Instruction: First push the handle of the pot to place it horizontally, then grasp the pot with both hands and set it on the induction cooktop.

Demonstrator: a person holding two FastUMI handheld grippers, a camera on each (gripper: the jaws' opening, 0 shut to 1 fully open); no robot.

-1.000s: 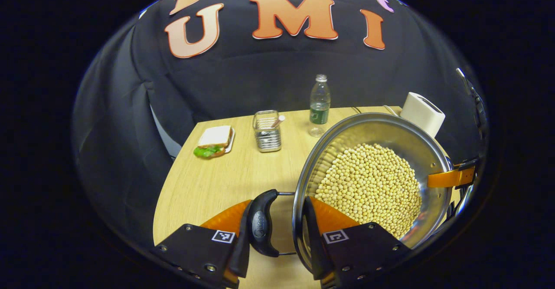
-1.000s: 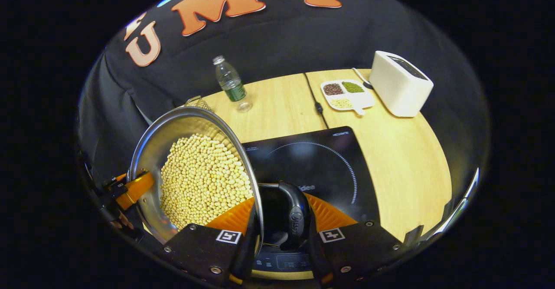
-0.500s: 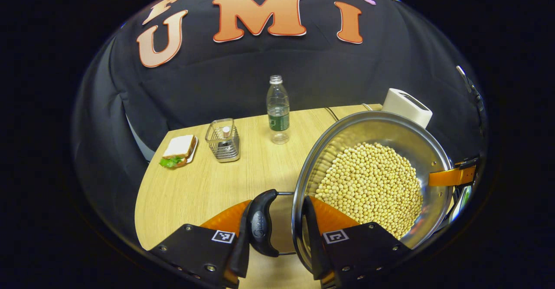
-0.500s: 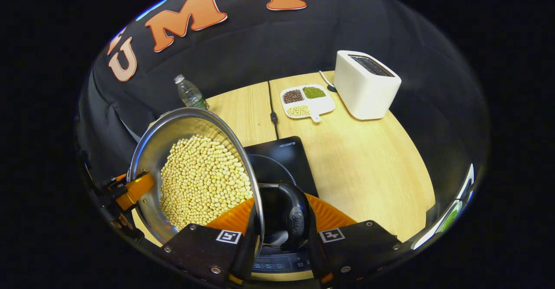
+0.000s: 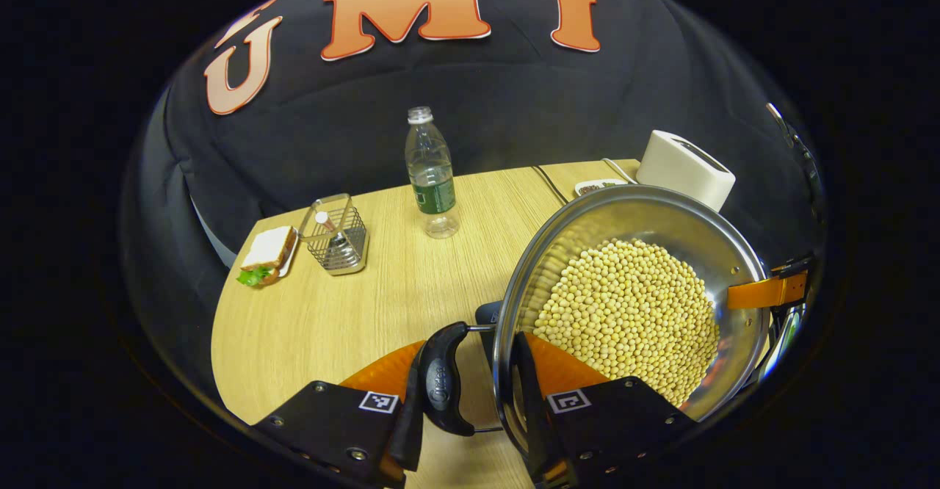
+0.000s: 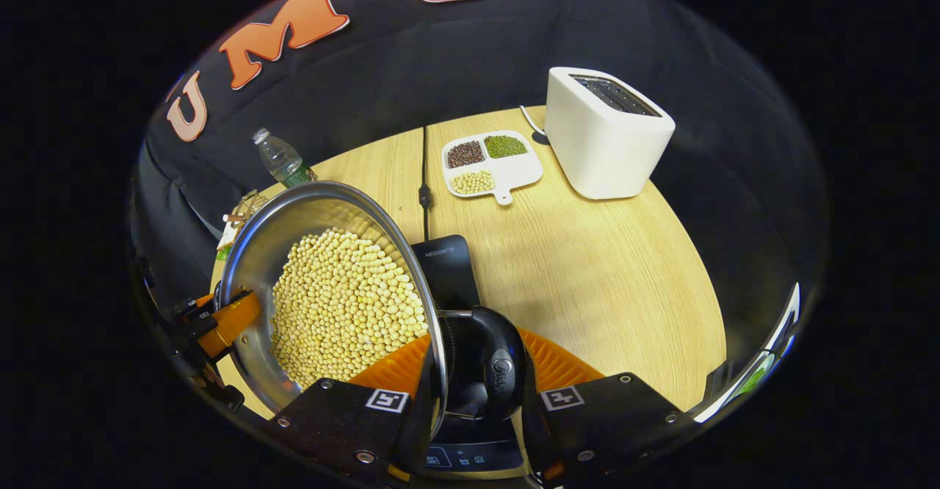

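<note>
Jaws on both sides are clamped around the pot's side handles, so the pot [image 5: 631, 313] is pinched from both ends and held up off the worktop [image 5: 330, 313]. On the left gripper [image 5: 470, 393], one finger is tucked inside the rim and the other sits outside the black handle [image 5: 440, 386]. Same deal on the right gripper [image 6: 470, 393], with its handle [image 6: 492, 364] caught between the two fingers.

The pot is filled with pale beans [image 6: 345, 305] and is carried over the left part of the induction cooktop [image 6: 448, 261], not set down on it. A toaster [image 6: 602, 136] and a sectioned dish [image 6: 492, 162] are seen toward the worktop's far edge, a bottle [image 5: 432, 173] too, with a wire caddy [image 5: 334, 236] and a sandwich [image 5: 266, 254] near the far left corner.
</note>
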